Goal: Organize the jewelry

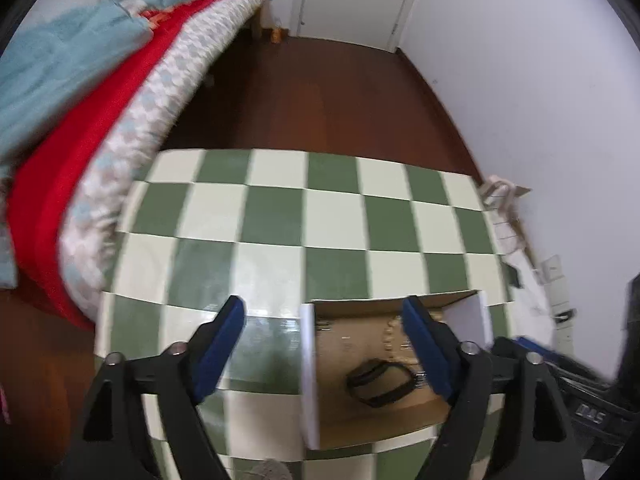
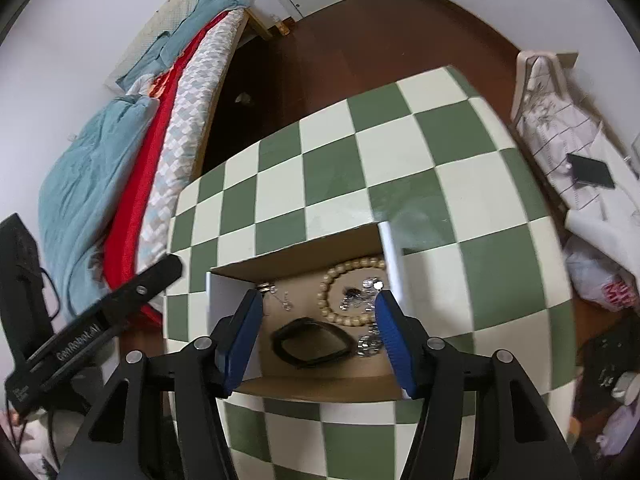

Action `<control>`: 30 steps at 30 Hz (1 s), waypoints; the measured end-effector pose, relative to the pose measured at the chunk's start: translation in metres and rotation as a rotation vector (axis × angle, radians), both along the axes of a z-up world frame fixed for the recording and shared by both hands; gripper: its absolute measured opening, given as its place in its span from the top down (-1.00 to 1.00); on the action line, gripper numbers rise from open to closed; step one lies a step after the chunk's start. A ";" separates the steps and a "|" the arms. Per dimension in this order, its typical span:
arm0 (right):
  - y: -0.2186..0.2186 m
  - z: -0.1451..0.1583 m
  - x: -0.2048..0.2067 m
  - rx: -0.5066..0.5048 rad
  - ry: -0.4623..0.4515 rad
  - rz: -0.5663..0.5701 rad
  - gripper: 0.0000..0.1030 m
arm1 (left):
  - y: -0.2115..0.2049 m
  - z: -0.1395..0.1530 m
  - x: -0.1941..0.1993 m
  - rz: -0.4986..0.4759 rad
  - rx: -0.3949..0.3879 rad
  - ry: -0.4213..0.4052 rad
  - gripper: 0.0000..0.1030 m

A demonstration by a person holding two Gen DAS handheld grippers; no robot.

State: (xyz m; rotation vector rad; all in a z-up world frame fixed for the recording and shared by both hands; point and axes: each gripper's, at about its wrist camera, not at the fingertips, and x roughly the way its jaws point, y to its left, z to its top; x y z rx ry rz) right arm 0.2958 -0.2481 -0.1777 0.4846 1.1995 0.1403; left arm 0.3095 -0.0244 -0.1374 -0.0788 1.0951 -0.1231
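Note:
An open cardboard box (image 2: 312, 386) sits on the green-and-white checkered table (image 2: 400, 160). Inside lie a black band bracelet (image 2: 310, 342), a cream bead bracelet (image 2: 340, 292), small silver pieces (image 2: 360, 298) and a thin chain (image 2: 280, 300). My right gripper (image 2: 318, 326) is open just above the box, over the black bracelet, holding nothing. In the left wrist view the box (image 1: 360, 416) lies at lower right with the black bracelet (image 1: 380, 384) in it. My left gripper (image 1: 324, 334) is open and empty, its right finger over the box, its left finger over the table (image 1: 280, 216).
A bed with red and teal bedding (image 2: 132, 168) stands left of the table. A patterned white cloth with a black device (image 2: 590, 172) lies to the right. Dark wooden floor (image 1: 320, 92) lies beyond the table. The left gripper's body (image 2: 100, 320) shows at the right wrist view's left.

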 end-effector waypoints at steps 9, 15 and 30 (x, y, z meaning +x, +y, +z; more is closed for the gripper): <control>0.022 0.003 -0.035 -0.340 0.040 0.067 -1.00 | 0.006 -0.002 -0.051 0.039 0.212 -0.052 -1.00; 0.027 0.016 -0.068 -0.380 0.020 0.053 -1.00 | 0.010 0.013 -0.090 0.057 0.214 -0.068 -1.00; 0.029 0.134 -0.169 -0.430 -0.186 0.006 -1.00 | 0.010 0.117 -0.187 0.049 0.136 -0.249 -1.00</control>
